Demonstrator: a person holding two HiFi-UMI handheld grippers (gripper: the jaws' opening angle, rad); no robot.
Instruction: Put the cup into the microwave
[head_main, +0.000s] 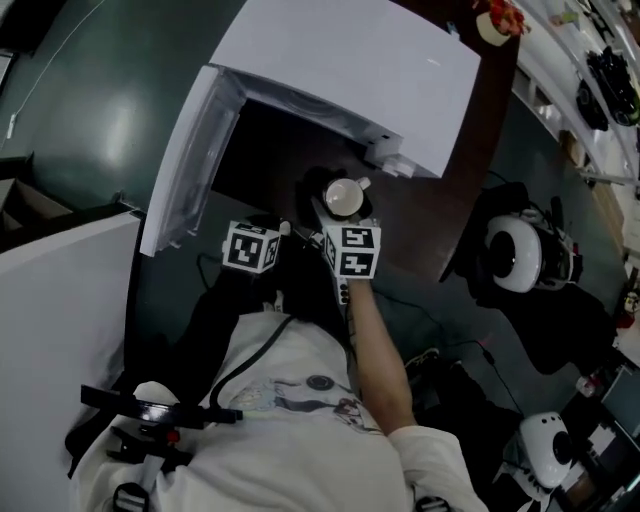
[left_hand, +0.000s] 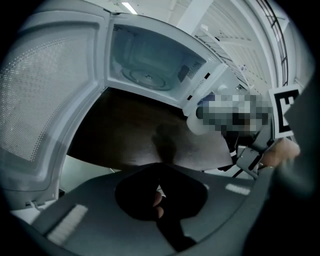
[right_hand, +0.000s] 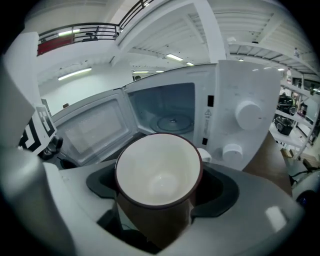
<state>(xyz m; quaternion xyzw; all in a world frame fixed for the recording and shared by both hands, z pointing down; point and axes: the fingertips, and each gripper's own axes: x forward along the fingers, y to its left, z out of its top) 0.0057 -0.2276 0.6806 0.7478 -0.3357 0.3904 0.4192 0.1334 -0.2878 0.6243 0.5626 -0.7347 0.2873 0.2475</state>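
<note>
The white microwave (head_main: 340, 60) stands on a dark brown table (head_main: 425, 215), its door (head_main: 190, 150) swung open to the left. In the right gripper view its cavity (right_hand: 167, 112) shows a glass turntable (right_hand: 172, 121) with nothing on it. My right gripper (right_hand: 159, 192) is shut on a cup (right_hand: 159, 170), white inside and dark brown outside, held upright just in front of the opening. From above, the cup (head_main: 344, 197) hangs over the table near the control panel. My left gripper (head_main: 262, 232) sits close to the left, jaws shut and empty (left_hand: 160, 192).
Two round knobs (right_hand: 248, 114) are on the microwave's panel at the right. White headsets (head_main: 515, 252) lie on a dark surface to the right. A grey partition (head_main: 60, 300) stands at the left. A cluttered shelf (head_main: 600, 80) runs along the top right.
</note>
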